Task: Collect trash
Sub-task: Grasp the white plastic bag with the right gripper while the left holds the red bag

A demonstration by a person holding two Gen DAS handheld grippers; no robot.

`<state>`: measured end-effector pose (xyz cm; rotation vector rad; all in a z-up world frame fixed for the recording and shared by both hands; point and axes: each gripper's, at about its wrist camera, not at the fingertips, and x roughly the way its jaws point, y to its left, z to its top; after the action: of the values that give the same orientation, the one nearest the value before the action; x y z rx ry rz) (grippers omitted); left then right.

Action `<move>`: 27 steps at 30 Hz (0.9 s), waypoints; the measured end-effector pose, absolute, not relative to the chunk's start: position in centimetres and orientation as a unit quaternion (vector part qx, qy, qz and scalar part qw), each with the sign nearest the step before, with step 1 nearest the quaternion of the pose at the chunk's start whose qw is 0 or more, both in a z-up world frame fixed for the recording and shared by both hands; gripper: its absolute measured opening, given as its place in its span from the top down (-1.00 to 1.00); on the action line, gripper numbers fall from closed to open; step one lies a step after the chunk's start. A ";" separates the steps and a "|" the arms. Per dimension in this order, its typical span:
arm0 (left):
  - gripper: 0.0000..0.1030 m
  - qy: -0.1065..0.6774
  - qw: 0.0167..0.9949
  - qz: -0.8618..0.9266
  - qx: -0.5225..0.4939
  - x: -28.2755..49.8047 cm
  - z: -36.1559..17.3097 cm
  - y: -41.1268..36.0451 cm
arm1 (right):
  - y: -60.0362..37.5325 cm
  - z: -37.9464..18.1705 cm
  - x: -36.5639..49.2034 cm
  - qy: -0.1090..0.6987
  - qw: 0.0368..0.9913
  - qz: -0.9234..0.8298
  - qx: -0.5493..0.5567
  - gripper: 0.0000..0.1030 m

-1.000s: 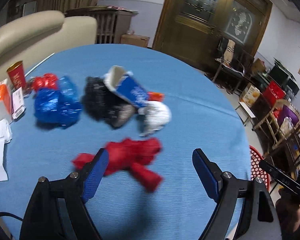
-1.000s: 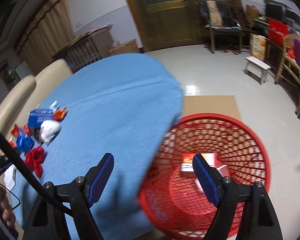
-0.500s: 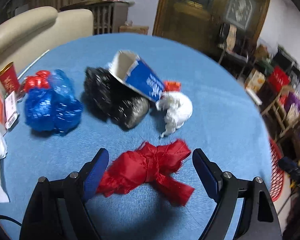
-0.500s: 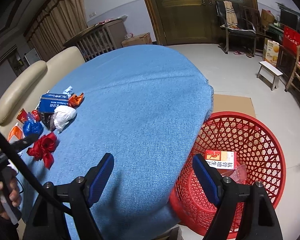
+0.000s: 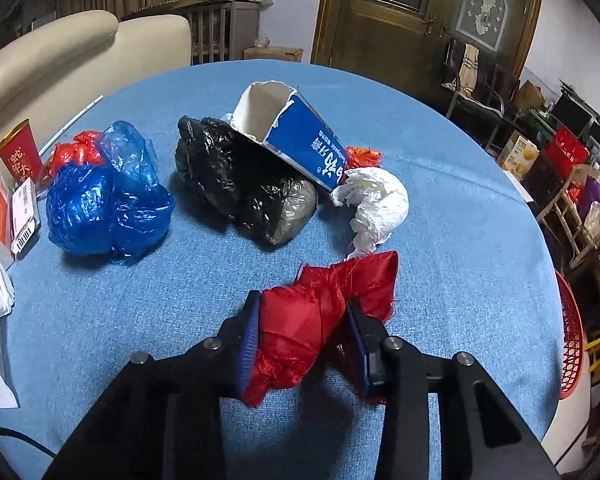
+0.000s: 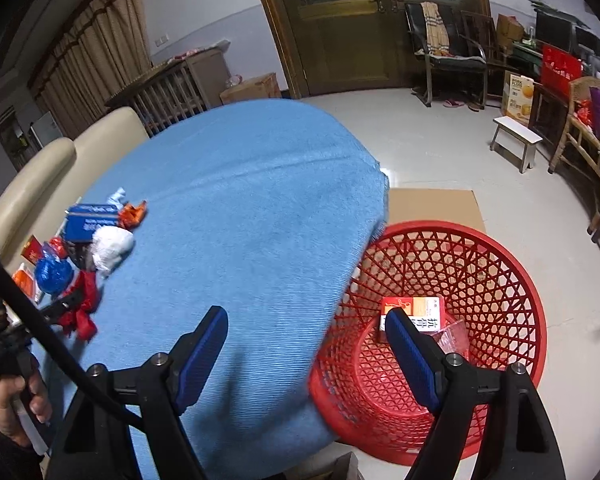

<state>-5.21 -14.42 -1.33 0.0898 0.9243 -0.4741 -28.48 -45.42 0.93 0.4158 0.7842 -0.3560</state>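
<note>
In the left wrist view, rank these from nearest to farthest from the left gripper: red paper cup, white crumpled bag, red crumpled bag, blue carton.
1. red crumpled bag, clamped in the left gripper.
2. white crumpled bag, just beyond, slightly right.
3. blue carton, farther back, propped on the black bag.
4. red paper cup, far left edge.

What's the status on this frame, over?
Left hand-held gripper shut on red rag, still on table. Right hand-held gripper open, empty, near basket. Path clear.
</note>
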 end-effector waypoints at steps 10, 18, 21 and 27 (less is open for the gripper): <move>0.24 0.424 0.885 -0.192 0.012 -6.1 0.4 -11.4 | -42.5 3.9 -27.6 0.359 0.904 -0.153 0.177 -0.62; 0.24 0.415 0.894 -0.166 -0.013 -6.8 1.0 -8.9 | -39.6 5.9 -26.2 0.349 0.917 -0.121 0.149 -0.62; 0.24 0.413 0.897 -0.158 -0.015 -7.0 1.0 -8.0 | -38.5 5.7 -25.7 0.356 0.918 -0.108 0.140 -0.62; 0.24 0.412 0.899 -0.145 -0.018 -7.3 0.8 -6.9 | -37.5 5.5 -25.3 0.362 0.918 -0.095 0.132 -0.62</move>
<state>-7.35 -6.87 0.81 -0.0368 0.8528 -0.2991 -25.31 -37.51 5.47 0.2716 0.7435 -0.1957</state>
